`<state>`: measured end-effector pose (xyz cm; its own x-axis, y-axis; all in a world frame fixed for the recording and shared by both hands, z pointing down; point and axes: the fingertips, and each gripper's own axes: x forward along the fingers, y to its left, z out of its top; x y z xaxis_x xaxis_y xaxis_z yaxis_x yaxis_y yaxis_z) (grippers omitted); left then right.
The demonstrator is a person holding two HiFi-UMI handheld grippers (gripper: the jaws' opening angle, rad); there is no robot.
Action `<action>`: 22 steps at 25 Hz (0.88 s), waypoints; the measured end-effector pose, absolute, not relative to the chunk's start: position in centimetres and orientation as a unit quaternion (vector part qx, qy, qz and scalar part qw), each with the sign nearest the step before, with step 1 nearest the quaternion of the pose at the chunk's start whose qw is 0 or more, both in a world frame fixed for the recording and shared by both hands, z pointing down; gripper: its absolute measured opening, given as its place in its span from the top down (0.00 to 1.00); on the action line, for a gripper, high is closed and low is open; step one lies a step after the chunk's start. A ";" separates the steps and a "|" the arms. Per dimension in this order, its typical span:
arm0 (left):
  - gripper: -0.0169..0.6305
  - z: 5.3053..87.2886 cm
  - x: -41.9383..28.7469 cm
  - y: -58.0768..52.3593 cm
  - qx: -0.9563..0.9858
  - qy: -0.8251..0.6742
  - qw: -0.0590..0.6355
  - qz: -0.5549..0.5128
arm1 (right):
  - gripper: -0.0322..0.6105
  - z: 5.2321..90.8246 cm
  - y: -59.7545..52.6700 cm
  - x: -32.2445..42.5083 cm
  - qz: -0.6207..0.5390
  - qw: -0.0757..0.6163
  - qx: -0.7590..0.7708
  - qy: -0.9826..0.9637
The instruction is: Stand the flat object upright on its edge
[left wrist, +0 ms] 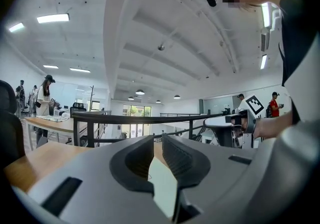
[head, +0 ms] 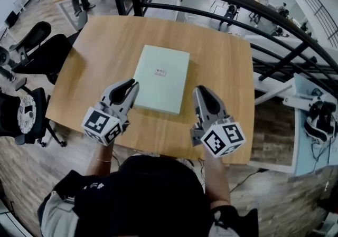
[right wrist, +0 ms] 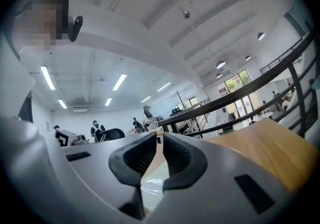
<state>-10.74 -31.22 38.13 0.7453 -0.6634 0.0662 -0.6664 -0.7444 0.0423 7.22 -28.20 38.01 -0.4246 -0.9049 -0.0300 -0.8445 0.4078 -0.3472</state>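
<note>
A wooden surface point(head: 222, 67) fills the middle of the head view. A black railing point(head: 248, 3) curves round its far side, with an open office floor below and beyond it. Black office chairs point(head: 45, 51) stand off the left edge of the surface. The person's dark-clothed head and shoulders point(head: 142, 193) fill the bottom of the view.

The flat box point(head: 161, 85), pale green, lies flat on its broad face about the middle of the surface. Its long sides run away from the person, and none of its edges is raised.

The left tongs point(head: 132, 85) are held level at the near left corner of the box. Their tips overlap the left edge of the box in the head view, and I cannot tell whether they touch it. In the left gripper view the jaws are pressed together on nothing, and the pale box shows below them.

The right tongs point(head: 200, 91) are held level just beside the right edge of the box near its near corner, with a strip of bare wood between. In the right gripper view the jaws are also pressed together with nothing between them.

A small label point(head: 160, 72) sits on the top face of the box.
</note>
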 end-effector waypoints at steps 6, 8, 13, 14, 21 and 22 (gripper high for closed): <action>0.91 39.1 -11.3 -33.7 0.943 -0.329 0.030 0.033 | 0.90 39.0 -30.2 6.4 -0.143 0.099 -0.550 0.817; 0.91 39.5 -11.6 -34.7 0.945 -0.323 0.035 0.034 | 0.90 39.4 -31.0 6.1 -0.144 0.095 -0.556 0.813; 0.91 40.9 -12.3 -37.3 0.947 -0.314 0.045 0.039 | 0.90 40.6 -33.1 5.2 -0.155 0.085 -0.564 0.807; 0.91 41.1 -12.3 -37.8 0.948 -0.314 0.046 0.039 | 0.90 40.9 -33.6 5.1 -0.160 0.085 -0.565 0.805; 0.84 42.8 -11.9 -40.9 0.950 -0.303 0.064 0.050 | 0.88 42.8 -36.3 5.0 -0.181 0.068 -0.576 0.794; 0.83 43.2 -11.8 -41.3 0.950 -0.301 0.068 0.053 | 0.81 43.1 -36.7 5.1 -0.185 0.067 -0.576 0.793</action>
